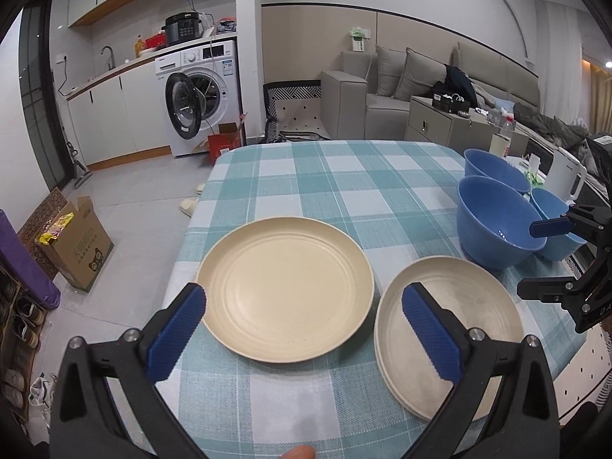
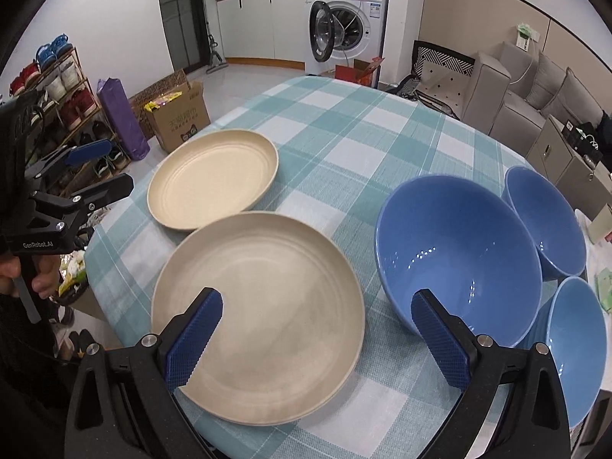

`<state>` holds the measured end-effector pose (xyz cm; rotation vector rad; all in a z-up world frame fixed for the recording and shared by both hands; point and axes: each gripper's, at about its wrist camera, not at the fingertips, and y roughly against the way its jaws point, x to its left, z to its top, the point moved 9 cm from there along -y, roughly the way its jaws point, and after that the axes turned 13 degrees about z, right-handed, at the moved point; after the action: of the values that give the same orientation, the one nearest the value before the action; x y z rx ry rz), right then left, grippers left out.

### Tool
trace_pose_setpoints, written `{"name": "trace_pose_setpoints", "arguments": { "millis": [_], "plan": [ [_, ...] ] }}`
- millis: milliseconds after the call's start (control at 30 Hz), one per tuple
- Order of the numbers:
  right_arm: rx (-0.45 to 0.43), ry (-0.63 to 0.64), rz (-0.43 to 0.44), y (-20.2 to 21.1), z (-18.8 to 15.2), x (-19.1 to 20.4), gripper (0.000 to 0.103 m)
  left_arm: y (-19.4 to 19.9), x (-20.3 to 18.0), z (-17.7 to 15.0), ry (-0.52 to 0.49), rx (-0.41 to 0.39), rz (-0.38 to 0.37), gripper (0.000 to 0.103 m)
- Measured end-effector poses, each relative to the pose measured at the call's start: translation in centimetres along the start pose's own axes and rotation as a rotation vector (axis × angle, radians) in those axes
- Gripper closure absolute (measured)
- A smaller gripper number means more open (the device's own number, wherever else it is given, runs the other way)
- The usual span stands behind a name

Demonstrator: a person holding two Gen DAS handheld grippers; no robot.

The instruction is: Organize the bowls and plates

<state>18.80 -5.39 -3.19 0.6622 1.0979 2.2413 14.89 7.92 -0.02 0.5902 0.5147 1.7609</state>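
right wrist view: right tool (image 2: 313, 338) gapes empty above cream plates (image 2: 267, 306)

Grey tile floor (image 1: 126, 206) – open washing machine (image 1: 199, 95), grey sofa (image 1: 386, 88), shoe rack (image 2: 61, 95).

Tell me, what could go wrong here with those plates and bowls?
The near plates overhang the table edge a little; a nudge from the open right gripper might tip them off. The three bowls crowd together at the right edge, so lifting one could knock a neighbour. The open left gripper hangs over the far plate, and its finger could clip the near plates beside it.
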Motion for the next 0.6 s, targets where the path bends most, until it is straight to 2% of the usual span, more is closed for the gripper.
{"name": "trace_pose_setpoints", "arguments": {
  "millis": [267, 600],
  "plan": [
    [-0.035, 0.002, 0.009, 0.3, 2.3, 0.6, 0.002, -0.3, 1.0, 0.8, 0.029, -0.005, 0.013, 0.000],
    [-0.063, 0.018, 0.020, -0.4, 5.2, 1.6, 0.002, -1.8, 3.0, 0.6, 0.053, 0.009, 0.077, 0.000]
  ]
}}
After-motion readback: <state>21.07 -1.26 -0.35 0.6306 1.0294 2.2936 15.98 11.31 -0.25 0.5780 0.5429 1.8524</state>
